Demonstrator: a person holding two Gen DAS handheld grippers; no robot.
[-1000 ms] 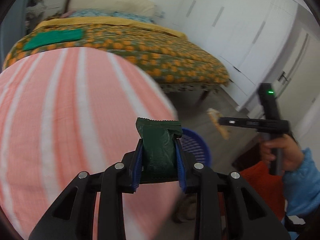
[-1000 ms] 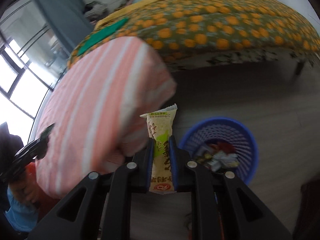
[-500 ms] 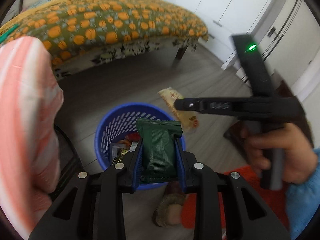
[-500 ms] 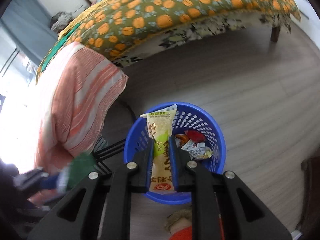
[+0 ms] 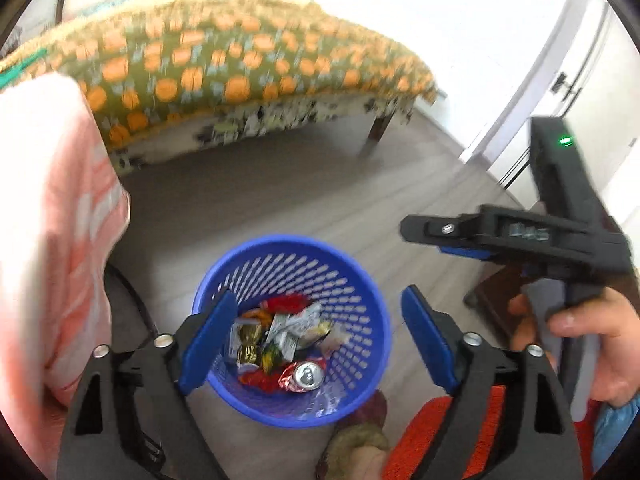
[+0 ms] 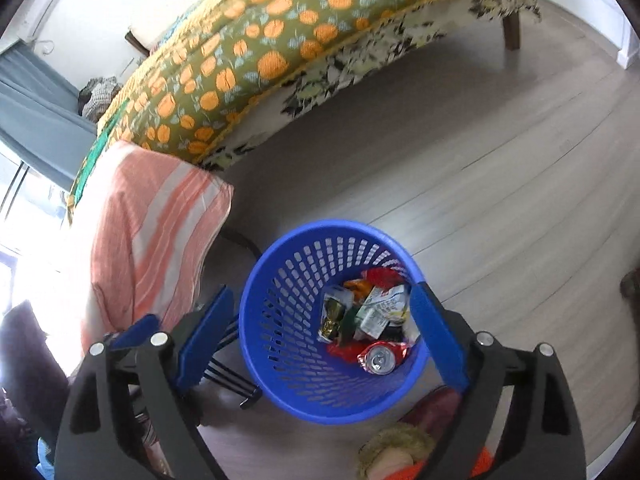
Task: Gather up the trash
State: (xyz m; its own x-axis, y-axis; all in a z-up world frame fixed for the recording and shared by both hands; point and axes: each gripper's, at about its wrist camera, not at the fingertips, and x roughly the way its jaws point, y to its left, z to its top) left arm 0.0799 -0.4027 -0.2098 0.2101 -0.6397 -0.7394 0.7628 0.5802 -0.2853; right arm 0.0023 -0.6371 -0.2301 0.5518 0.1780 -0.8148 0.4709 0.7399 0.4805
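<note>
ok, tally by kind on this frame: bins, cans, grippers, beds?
bin: 1
can: 1
grippers: 2, left gripper and right gripper, both with jaws opening and nothing between them
bed: 1
Total: 5
Wrappers in the bin are too jumbled to count.

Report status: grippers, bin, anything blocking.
Left gripper and right gripper opening, nothing between jaws. Blue bin below both, holds wrappers and a can. Nothing in the way.
</note>
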